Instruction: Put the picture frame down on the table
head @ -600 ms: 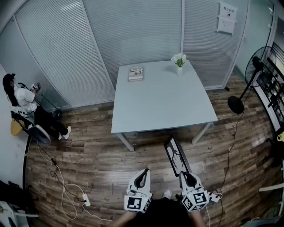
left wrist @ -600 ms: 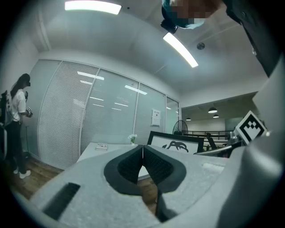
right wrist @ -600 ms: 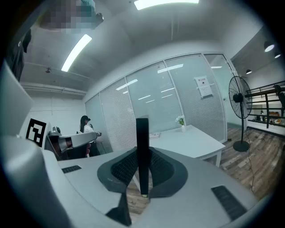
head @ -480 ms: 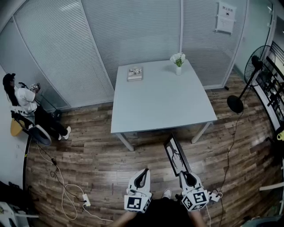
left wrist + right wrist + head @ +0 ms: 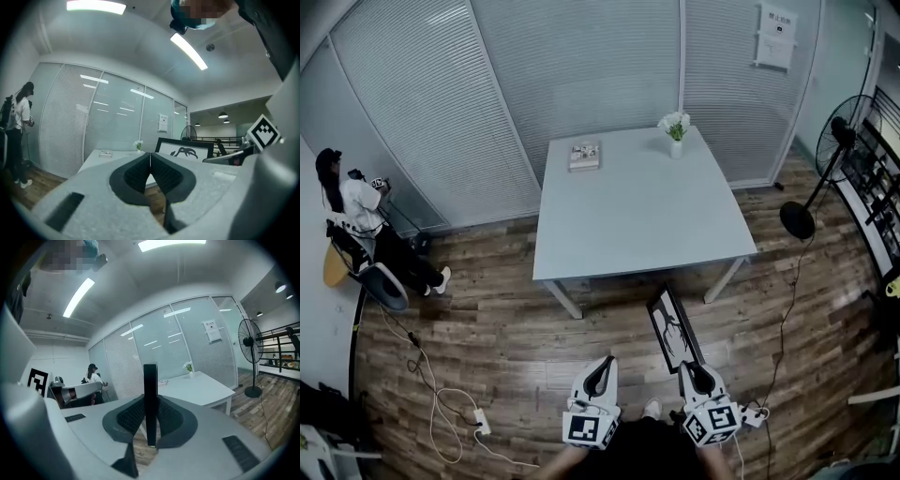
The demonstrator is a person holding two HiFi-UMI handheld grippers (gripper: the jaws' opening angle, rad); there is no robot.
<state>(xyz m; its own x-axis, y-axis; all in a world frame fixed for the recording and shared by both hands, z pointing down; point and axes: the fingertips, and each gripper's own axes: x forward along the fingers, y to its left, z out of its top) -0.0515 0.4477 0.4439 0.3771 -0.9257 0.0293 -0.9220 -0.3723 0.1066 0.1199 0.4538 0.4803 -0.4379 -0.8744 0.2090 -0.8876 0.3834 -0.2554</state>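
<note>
Right gripper (image 5: 150, 423) is clamped on the edge of the picture frame (image 5: 672, 330), holding it above the wood floor (image 5: 506, 328), short of the white table (image 5: 642, 211). Left gripper (image 5: 600, 368) sits alongside, jaws pressed together, nothing in them.

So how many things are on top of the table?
2. A book lies near the table's far left corner, and a vase of white flowers stands near the far right corner. The whole top is in view, so none looks hidden.

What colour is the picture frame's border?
Black: the picture frame has a black border; best in the left gripper view.
</note>
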